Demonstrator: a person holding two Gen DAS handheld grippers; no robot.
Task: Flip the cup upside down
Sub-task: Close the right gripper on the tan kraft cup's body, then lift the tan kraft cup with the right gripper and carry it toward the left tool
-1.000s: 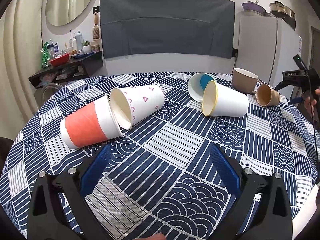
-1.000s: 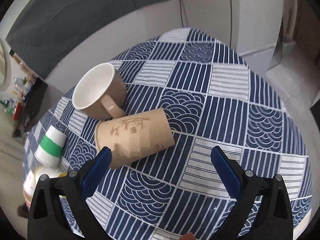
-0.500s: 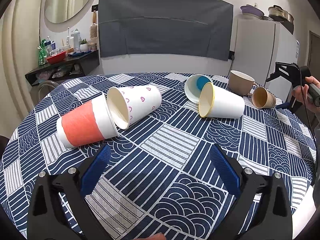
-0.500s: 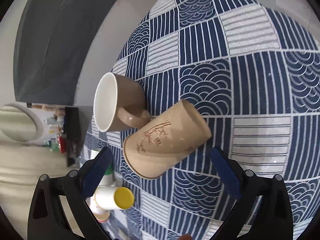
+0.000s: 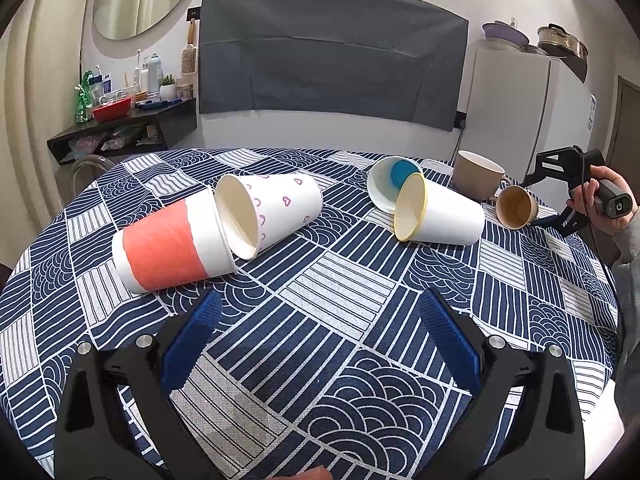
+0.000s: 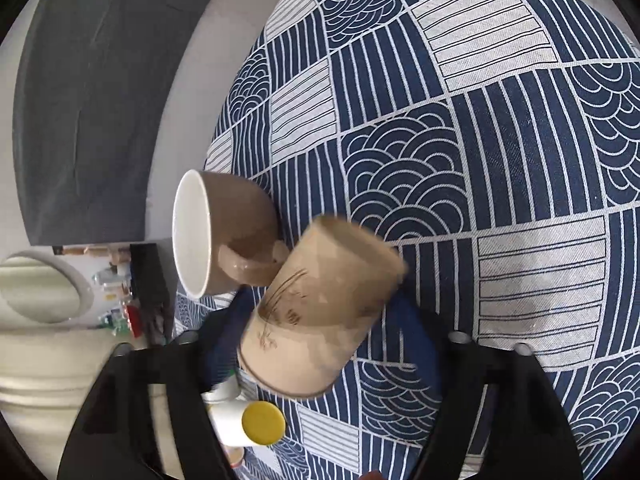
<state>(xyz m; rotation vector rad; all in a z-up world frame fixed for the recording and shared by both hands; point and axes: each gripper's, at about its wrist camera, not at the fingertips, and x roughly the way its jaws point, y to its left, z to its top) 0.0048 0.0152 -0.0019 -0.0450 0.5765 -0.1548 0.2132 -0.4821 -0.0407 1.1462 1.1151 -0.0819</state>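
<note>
A tan paper cup with a bamboo print lies on its side on the blue patterned tablecloth. My right gripper has its jaws around the cup's body, closing in on it; whether the pads touch it is blurred. The same cup shows at the far right in the left wrist view, with the right gripper beside it. My left gripper is open and empty, low over the table's near side.
A brown mug stands touching the tan cup. Lying on their sides are an orange-banded cup, a heart-print cup, a yellow-rimmed cup and a blue-bottomed cup. A fridge stands behind the table.
My right gripper has moved forward onto the tan cup and its jaws have narrowed around it. My left gripper has stayed open and nearly still.
</note>
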